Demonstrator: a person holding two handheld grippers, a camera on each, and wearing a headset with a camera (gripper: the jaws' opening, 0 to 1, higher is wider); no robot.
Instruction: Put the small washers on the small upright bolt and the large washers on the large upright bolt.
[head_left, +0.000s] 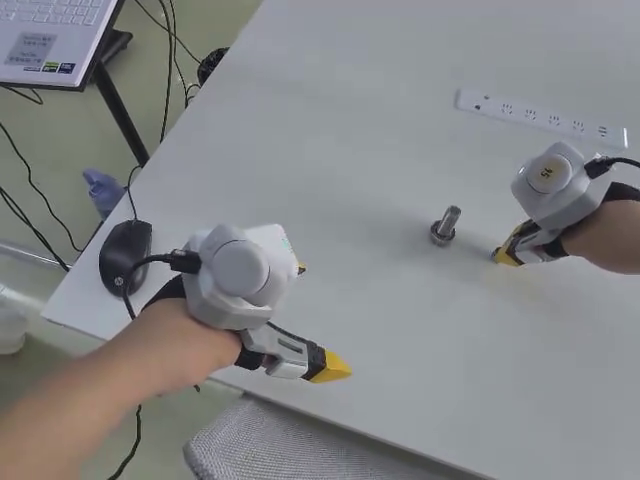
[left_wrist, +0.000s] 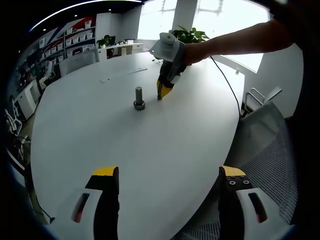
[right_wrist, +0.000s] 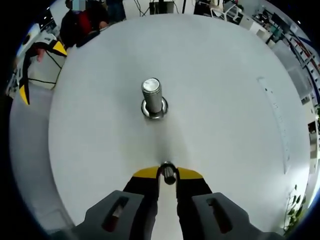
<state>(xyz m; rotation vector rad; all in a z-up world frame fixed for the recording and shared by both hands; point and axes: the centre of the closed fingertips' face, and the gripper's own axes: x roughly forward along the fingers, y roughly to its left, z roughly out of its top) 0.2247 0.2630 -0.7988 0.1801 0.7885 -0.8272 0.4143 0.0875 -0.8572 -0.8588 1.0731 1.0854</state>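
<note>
A large steel bolt (head_left: 446, 224) stands upright on the white table (head_left: 400, 120), with a washer around its base (right_wrist: 154, 111). My right gripper (head_left: 506, 257) rests its yellow tips on the table just right of the bolt. Its jaws are shut on a small round metal piece (right_wrist: 169, 173); whether that is a washer or a small bolt I cannot tell. My left gripper (head_left: 315, 318) hovers over the table's near edge, far left of the bolt, jaws wide open and empty (left_wrist: 169, 172). In the left gripper view the bolt (left_wrist: 139, 98) stands beside the right gripper (left_wrist: 164, 91).
A white power strip (head_left: 540, 118) lies at the far right of the table. A black mouse (head_left: 124, 255) sits at the left corner, and a laptop (head_left: 50, 40) stands on a stand beyond it. A mesh chair (head_left: 270, 450) is under the near edge.
</note>
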